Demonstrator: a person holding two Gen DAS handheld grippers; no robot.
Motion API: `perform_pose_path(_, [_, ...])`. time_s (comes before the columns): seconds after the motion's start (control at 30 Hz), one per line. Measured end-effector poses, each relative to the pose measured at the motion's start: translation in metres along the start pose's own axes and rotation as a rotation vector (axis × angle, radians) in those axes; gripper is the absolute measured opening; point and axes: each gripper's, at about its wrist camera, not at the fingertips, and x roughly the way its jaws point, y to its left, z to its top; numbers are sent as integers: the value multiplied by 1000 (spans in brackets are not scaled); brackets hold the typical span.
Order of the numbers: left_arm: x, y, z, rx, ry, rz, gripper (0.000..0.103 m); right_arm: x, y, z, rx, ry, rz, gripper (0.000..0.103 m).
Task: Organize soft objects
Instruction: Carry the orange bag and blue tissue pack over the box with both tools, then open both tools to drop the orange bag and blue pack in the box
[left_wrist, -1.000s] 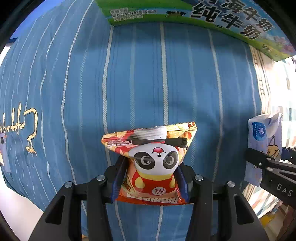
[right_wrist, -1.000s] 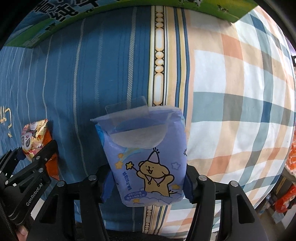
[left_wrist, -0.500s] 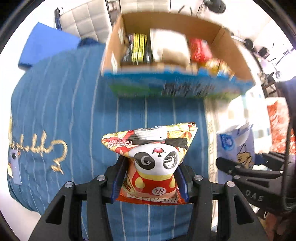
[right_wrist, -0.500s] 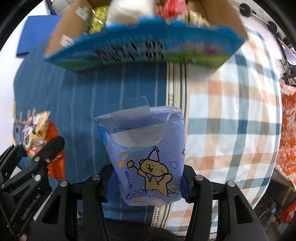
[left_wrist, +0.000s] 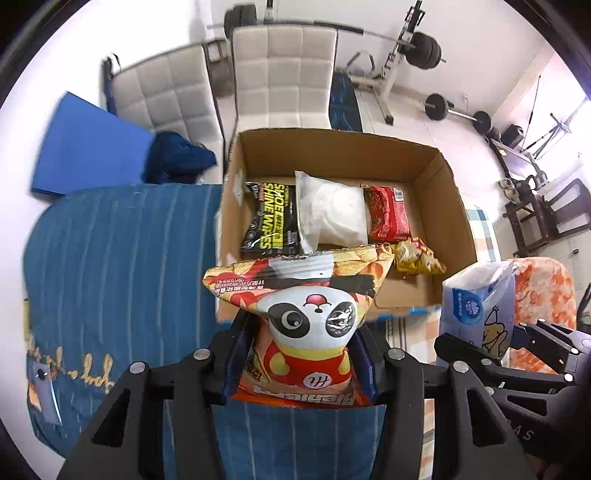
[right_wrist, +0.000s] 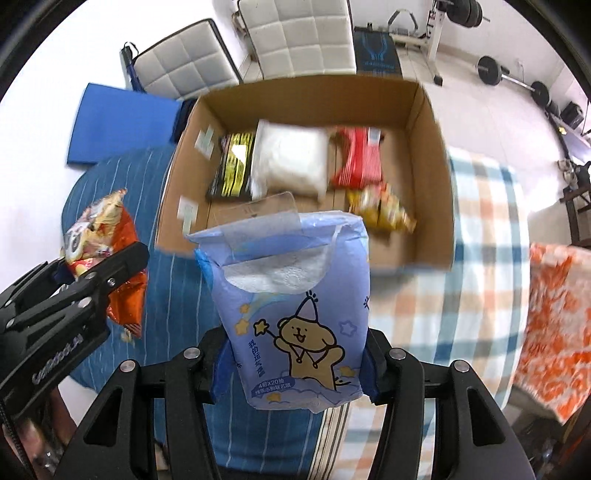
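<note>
My left gripper (left_wrist: 299, 354) is shut on a panda snack bag (left_wrist: 306, 317), held above the blue striped bedding in front of the cardboard box (left_wrist: 448, 206). My right gripper (right_wrist: 295, 365) is shut on a blue tissue pack with a bear print (right_wrist: 295, 314), held in front of the same box (right_wrist: 432, 155). The box holds a black shoe-wipes pack (left_wrist: 271, 218), a white pack (left_wrist: 330, 212), a red pack (left_wrist: 388, 212) and a yellow snack bag (left_wrist: 415, 258). The left gripper with the panda bag shows in the right wrist view (right_wrist: 99, 243); the tissue pack shows in the left wrist view (left_wrist: 476, 306).
The box rests on bedding: blue striped cloth (left_wrist: 118, 258) on the left, plaid cloth (right_wrist: 480, 229) on the right. An orange patterned cloth (right_wrist: 554, 325) lies at far right. Behind the box stand white padded chairs (left_wrist: 284, 74), a blue mat (left_wrist: 85, 144) and gym weights (left_wrist: 421, 48).
Both grippers have risen and tilted up with their packs. The view went from the bedding and the box's front wall to looking down into the open box.
</note>
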Motion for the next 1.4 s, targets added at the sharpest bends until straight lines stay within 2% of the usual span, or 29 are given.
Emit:
perform_pose_path(0.17, [46,17,47,-55,109,-49,47,36,-7,44,21,-19,-21,57])
perform_pose_path(0.33, [98,23,75,-77,207,-62,47,85,-11,76,53,-1,-28,57])
perform_pose_path(0.5, [145,28,81,-102,308,-96,47,126,-16,92,69,57,-22,57])
perform_pose_path(0.67, [171,30,74,-82,367,-68,47,153,-20,93,65,109,-22,57])
perform_pose_path(0.93, [189,28,67,-78,416,-74,51,178,-21,96,56,153,-15,62])
perform_pose_path(1.1, [187,30,65,-90,416,-74,54,184,-20,98,57,161,-10,78])
perform_pose_path(1.27, [170,27,66,-77,376,-61,65,179,-19,97,49,162,-25,79])
perform_pose_path(1.33, [160,23,68,-65,348,-39,74,173,-20,96,47,159,-31,82])
perform_pose_path(1.4, [148,21,66,-60,314,-33,75,165,-20,93,40,147,-51,87])
